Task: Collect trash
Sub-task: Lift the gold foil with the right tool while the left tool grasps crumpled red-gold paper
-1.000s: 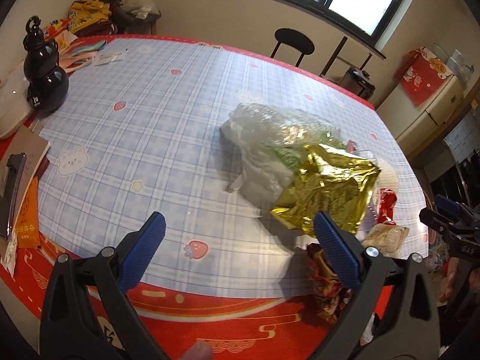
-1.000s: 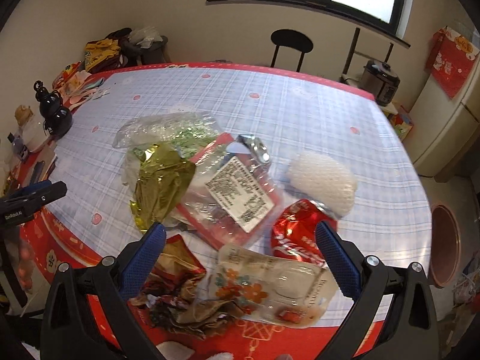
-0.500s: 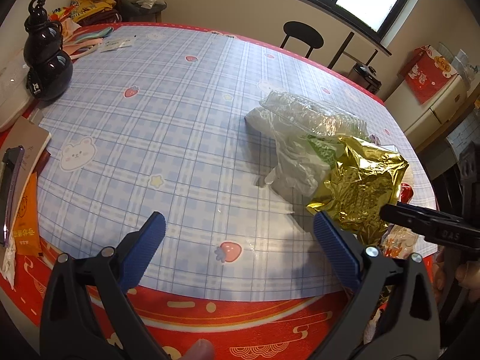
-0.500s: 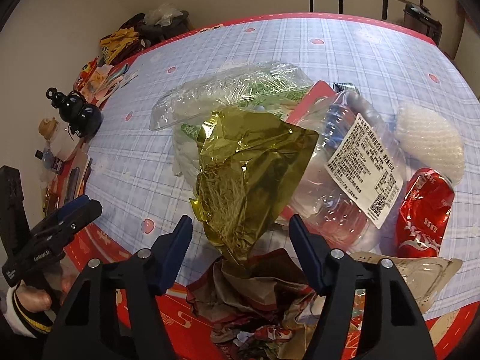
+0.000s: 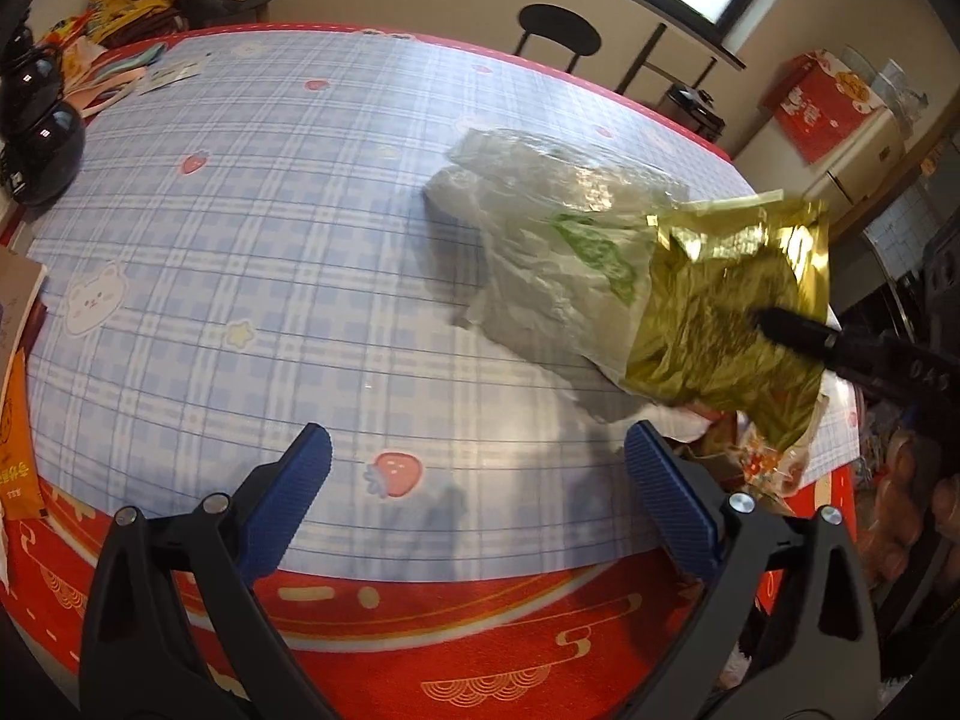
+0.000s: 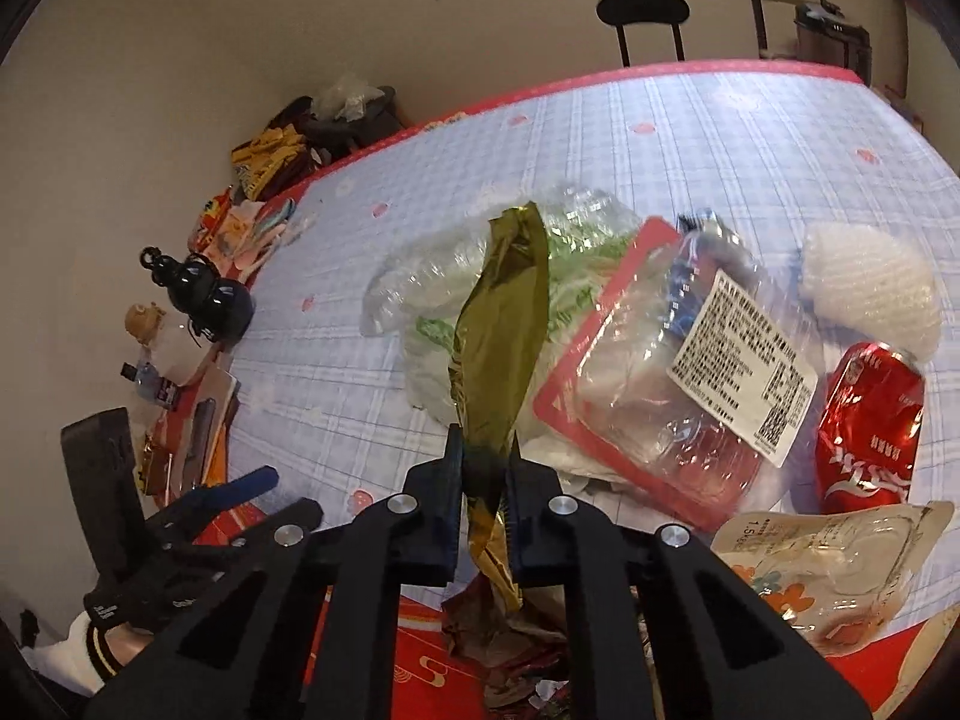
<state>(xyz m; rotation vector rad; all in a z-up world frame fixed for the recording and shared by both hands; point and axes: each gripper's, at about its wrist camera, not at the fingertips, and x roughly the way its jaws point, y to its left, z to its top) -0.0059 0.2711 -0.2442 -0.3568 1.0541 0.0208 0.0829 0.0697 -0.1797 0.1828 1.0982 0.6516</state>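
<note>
A crinkled gold foil wrapper [image 6: 501, 324] stands pinched between the jaws of my right gripper [image 6: 485, 456], which are closing tight on its lower end. From the left wrist view the same gold foil wrapper [image 5: 720, 312] shows at the right, with the right gripper's black finger [image 5: 798, 333] across it. My left gripper [image 5: 477, 456] hangs open over the near table edge with nothing between its blue pads. Under the foil lies a clear plastic bag [image 5: 540, 228] with green print. A red-edged clear package [image 6: 666, 372], a crushed red can [image 6: 864, 420] and a white foam net [image 6: 870, 282] lie to the right.
A flowered pouch [image 6: 828, 564] and torn brown wrappers [image 6: 504, 630] lie at the table's near edge. A black gourd-shaped bottle [image 6: 207, 294] and papers sit at the left side. A black chair [image 5: 558, 36] stands beyond the checked tablecloth [image 5: 270, 228].
My right gripper has gone from wide open to pinched on the gold foil wrapper and the foil has been raised on edge. The left gripper has sunk a little, still open.
</note>
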